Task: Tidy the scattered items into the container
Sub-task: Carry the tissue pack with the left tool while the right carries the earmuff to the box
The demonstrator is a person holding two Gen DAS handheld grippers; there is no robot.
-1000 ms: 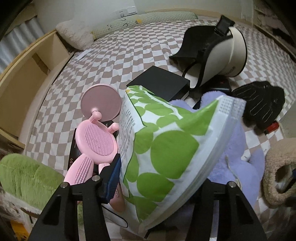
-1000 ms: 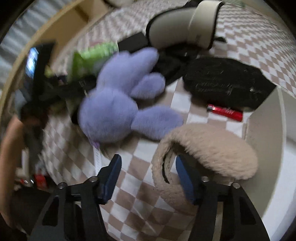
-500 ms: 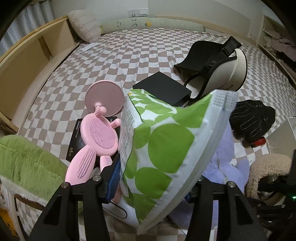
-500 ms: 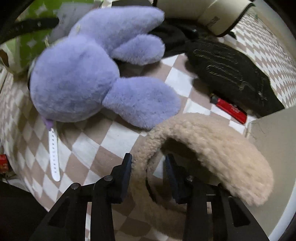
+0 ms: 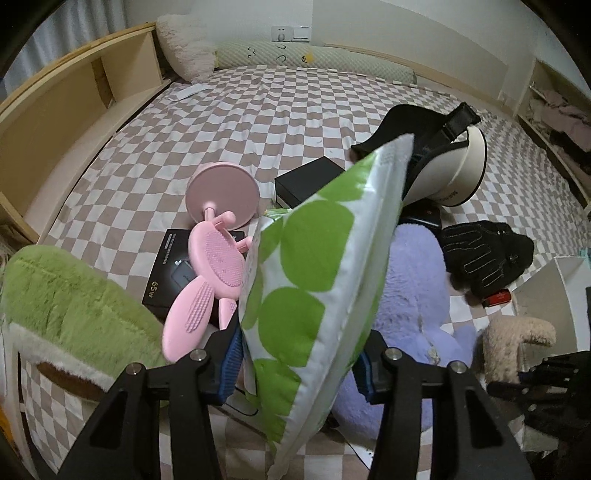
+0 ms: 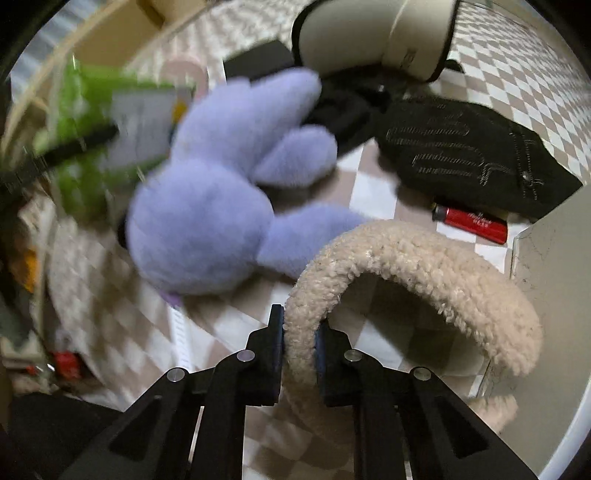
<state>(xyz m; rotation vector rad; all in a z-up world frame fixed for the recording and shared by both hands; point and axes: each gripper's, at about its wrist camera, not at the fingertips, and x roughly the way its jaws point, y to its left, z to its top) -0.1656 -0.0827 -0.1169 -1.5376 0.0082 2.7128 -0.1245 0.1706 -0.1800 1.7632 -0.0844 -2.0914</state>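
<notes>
- Since the earlier frame, the right tool (image 6: pixel 298 334) has closed from a wide gap onto one end of the fuzzy beige headband (image 6: pixel 417 266); the left tool (image 5: pixel 295 360) has lifted its load clear of the bed, so more of the checked bedspread (image 5: pixel 258 107) shows.
- Right tool: jaws fully pinched on the headband's end, with the rest of the arch curving away towards the white container (image 6: pixel 554 273), which stands just right of the headband.
- Left tool: jaws part-way apart and closing slightly on the green-spotted snack bag (image 5: pixel 314 280), which stands tilted between the pads above the bed.
- Landmark: the purple plush rabbit (image 6: pixel 207 206) lies mid-bed. Left of it are the pink brush stand (image 5: pixel 218 258) and a black box (image 5: pixel 173 273); right of it are the black gloves (image 6: pixel 472 158) and a red lighter (image 6: pixel 469 223); beyond it lies a cream visor (image 6: pixel 373 33).
- Risk, headband: held by one tip only, the stiff arch may swing or twist out as it is carried, or catch the container's wall.
- Risk, bag: a puffy, slick packet gripped low may slide or burst if squeezed further.
- Risk, both tools: they work near one another by the rabbit, so crossing paths could knock either load loose.
</notes>
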